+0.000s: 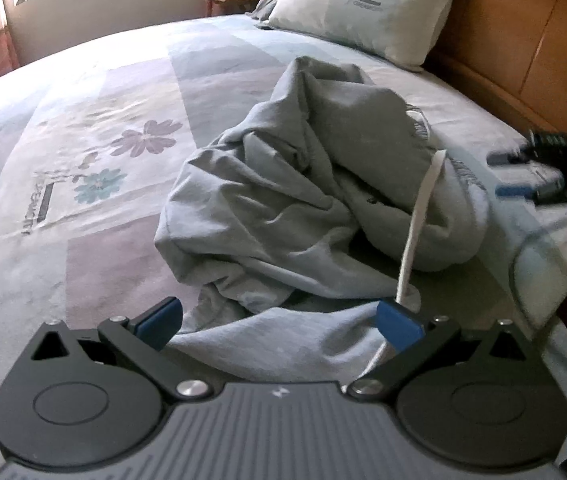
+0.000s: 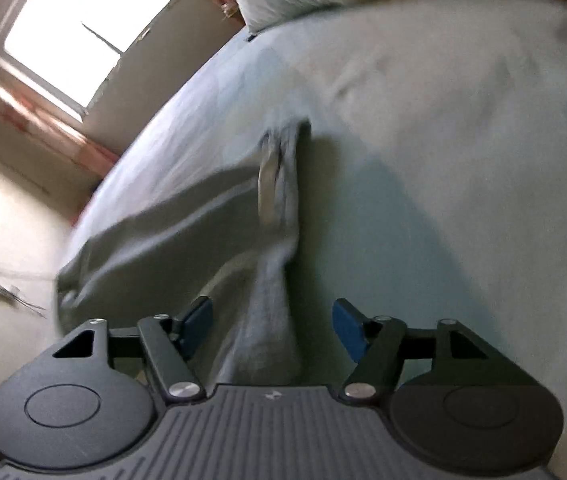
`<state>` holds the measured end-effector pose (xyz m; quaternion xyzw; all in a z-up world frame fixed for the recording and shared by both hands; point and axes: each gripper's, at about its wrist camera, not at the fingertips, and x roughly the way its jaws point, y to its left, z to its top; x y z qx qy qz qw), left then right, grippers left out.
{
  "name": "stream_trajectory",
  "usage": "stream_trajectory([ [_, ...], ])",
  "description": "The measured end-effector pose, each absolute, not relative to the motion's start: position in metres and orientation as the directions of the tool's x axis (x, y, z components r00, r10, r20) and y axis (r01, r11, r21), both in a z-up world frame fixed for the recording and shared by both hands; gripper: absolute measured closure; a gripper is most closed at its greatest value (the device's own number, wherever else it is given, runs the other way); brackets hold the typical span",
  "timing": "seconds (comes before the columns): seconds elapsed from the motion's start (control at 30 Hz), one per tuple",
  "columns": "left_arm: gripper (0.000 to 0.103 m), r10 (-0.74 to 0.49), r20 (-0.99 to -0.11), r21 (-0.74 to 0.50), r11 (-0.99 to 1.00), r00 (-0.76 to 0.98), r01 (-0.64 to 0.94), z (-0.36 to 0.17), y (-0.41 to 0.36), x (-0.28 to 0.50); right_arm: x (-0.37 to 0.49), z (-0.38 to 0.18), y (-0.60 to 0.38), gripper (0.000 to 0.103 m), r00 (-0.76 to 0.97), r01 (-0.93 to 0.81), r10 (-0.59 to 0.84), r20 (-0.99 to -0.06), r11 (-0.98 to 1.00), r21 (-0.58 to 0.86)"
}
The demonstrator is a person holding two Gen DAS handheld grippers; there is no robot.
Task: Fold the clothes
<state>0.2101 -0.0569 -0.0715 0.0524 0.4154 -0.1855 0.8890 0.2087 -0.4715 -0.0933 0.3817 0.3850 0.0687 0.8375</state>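
Observation:
A crumpled grey garment (image 1: pixel 303 184) with a white drawstring (image 1: pixel 419 216) lies heaped on the bed, in the middle of the left wrist view. My left gripper (image 1: pixel 279 324) is open just over the garment's near edge, blue pads wide apart, and the drawstring runs past its right finger. The right gripper (image 1: pixel 539 176) shows blurred at the right edge of that view, beside the garment. In the right wrist view, my right gripper (image 2: pixel 273 328) is open with a strip of the grey garment (image 2: pixel 271 280) running between its fingers. That view is motion-blurred.
The bed (image 1: pixel 95 128) carries a pale floral cover. A pillow (image 1: pixel 363 12) lies at its head against a wooden headboard (image 1: pixel 523 40). A window (image 2: pixel 83 40) with pink curtains is on the far wall. The floor (image 2: pixel 7 208) lies left of the bed.

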Motion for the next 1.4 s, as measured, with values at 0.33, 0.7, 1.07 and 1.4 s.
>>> stream_trajectory([
  [0.33, 0.001, -0.294, -0.752, -0.053, 0.919, 0.591, 0.39, -0.064, -0.065, 0.19, 0.181, -0.133, -0.403, 0.02, 0.706, 0.207, 0.497, -0.504, 0.536, 0.818],
  [0.7, 0.001, -0.267, -0.754, -0.042, 0.931, 0.6, 0.362, -0.061, -0.053, 0.182, 0.205, -0.146, -0.378, 0.061, 0.765, 0.21, 0.435, -0.474, 0.528, 0.823],
  [1.07, 0.001, -0.267, -0.748, -0.019, 0.924, 0.608, 0.382, -0.056, -0.057, 0.177, 0.182, -0.077, -0.409, 0.086, 0.847, 0.178, 0.256, -0.466, 0.689, 0.702],
  [1.4, 0.001, -0.28, -0.745, -0.037, 0.924, 0.606, 0.382, -0.059, -0.055, 0.175, 0.156, -0.074, -0.442, 0.062, 0.716, 0.369, 0.058, -0.695, 0.814, 0.448],
])
